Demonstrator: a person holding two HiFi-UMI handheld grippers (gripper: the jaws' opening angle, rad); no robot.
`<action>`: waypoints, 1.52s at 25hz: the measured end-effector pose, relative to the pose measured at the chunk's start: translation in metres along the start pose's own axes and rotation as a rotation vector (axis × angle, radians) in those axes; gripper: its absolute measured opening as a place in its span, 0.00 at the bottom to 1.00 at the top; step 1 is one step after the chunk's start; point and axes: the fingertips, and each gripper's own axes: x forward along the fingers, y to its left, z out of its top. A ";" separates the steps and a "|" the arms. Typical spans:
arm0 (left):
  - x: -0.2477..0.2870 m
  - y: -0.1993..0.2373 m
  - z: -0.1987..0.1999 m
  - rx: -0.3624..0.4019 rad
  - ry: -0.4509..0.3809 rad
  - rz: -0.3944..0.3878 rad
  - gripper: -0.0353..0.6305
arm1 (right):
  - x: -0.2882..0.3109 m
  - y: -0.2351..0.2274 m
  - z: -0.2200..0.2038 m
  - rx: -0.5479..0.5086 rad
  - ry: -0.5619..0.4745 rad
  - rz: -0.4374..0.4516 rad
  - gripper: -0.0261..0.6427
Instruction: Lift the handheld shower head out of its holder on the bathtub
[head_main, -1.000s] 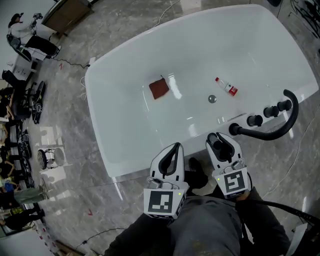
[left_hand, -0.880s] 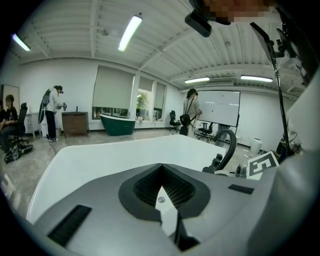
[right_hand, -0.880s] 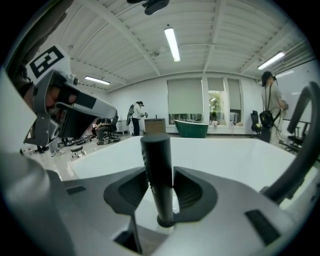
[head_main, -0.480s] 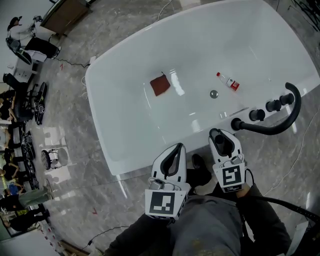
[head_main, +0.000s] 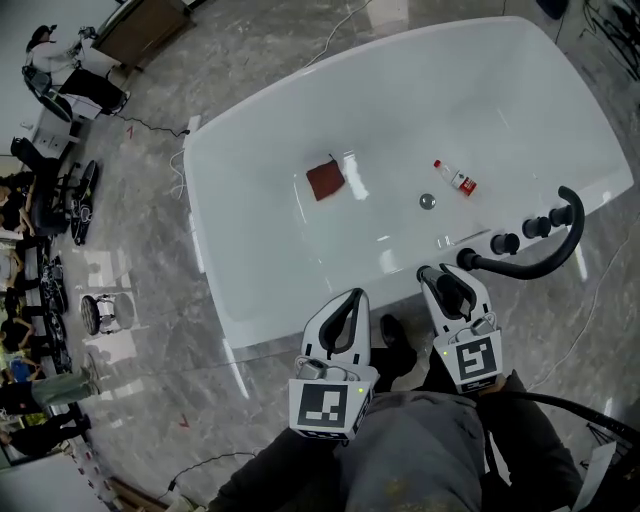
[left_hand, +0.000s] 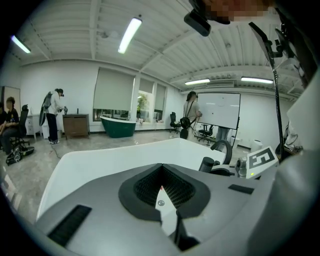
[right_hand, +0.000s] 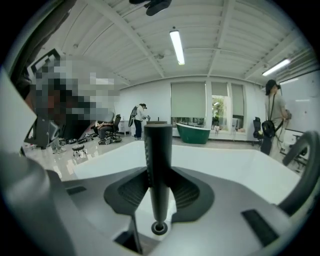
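The shower head (right_hand: 158, 165), a slim black stick, stands upright in your right gripper (right_hand: 159, 187), whose two jaws are clamped against its sides. In the head view that gripper (head_main: 450, 285) sits at the near rim of the white bathtub (head_main: 400, 110), just beside the tap fittings, with the dark handle (head_main: 449, 290) showing between its jaws. A round ring (right_hand: 159, 228) shows at the stick's lower end in the right gripper view, and you cannot tell from it whether the stick sits in the holder or is clear of it.

Your left gripper (head_main: 345, 312) hangs just beside the right one, short of the tub's rim. Its jaws are together with nothing between them, as the left gripper view (left_hand: 162, 187) shows.

A black curved tube (head_main: 545, 258) runs from the fittings out past the tub's right side, and three black knobs (head_main: 537, 228) stand in a row along the rim there. Inside the tub lie a red cloth (head_main: 325, 181), a small bottle (head_main: 455, 177) and the drain (head_main: 427, 201), all well apart from both grippers.
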 end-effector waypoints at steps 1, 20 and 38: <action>-0.004 -0.002 0.010 -0.002 -0.009 0.001 0.06 | -0.008 0.000 0.018 0.001 -0.013 0.007 0.25; -0.034 0.012 0.104 -0.016 -0.206 -0.005 0.06 | -0.051 0.031 0.190 -0.044 -0.208 0.072 0.25; -0.032 -0.001 0.145 -0.006 -0.196 -0.095 0.06 | -0.035 0.017 0.220 -0.022 -0.164 0.056 0.25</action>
